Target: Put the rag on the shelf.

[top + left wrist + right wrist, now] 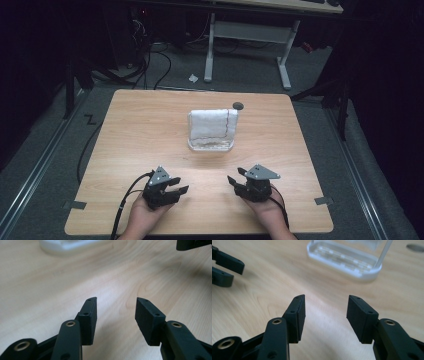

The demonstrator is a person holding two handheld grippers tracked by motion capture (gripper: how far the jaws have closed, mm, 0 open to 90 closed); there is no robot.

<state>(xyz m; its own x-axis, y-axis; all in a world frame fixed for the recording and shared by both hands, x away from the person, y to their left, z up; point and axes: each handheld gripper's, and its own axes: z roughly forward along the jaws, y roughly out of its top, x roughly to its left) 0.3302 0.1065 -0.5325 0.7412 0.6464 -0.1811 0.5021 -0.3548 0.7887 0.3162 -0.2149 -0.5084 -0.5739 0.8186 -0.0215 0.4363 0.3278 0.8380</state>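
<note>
Hovering — both grippers (176,186) (236,178) agape.

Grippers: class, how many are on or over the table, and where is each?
2. The left gripper is near the table's front edge, left of centre; the right gripper is beside it, right of centre. Both are open.

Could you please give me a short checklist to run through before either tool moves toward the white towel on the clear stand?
1. Left tool open with nothing between its jaws: ok.
2. Right tool open with nothing between its jaws: ok.
3. White towel draped over the clear stand, apart from both tools: ok.
4. Bare wood of the table between the tools and the stand: ok.
5. Small dark disc lies behind the towel, out of the approach path: ok.
6. Whether the stand is fixed to the table: cannot tell.
</note>
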